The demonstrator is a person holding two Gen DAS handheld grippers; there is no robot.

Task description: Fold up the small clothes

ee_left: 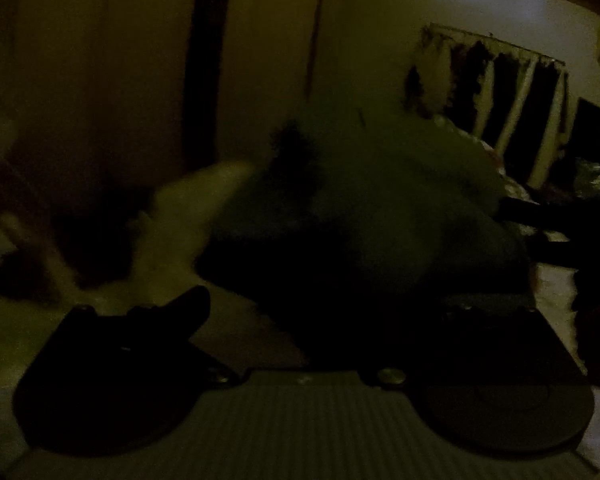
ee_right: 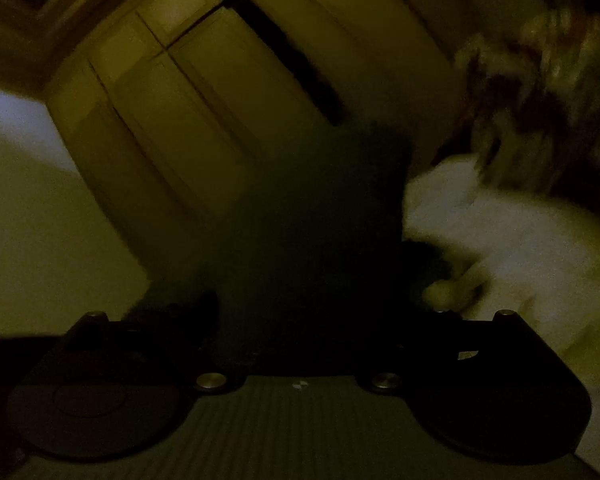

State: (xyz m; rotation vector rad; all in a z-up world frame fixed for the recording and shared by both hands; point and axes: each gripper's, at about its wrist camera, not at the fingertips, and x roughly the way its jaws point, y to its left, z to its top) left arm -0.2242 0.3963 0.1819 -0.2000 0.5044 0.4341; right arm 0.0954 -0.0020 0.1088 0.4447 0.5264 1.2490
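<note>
Both views are very dark and blurred. The left tongs have black finger arms on two round black discs, a grey ribbed plate between them and two dull metal screws at its far corners. The right tongs look the same: black arms, round discs, ribbed grey plate, silver screws.

My left tongs sat under a dark green garment. It was too dim and blurred to judge their grip. Striped curtains hung beyond.
</note>
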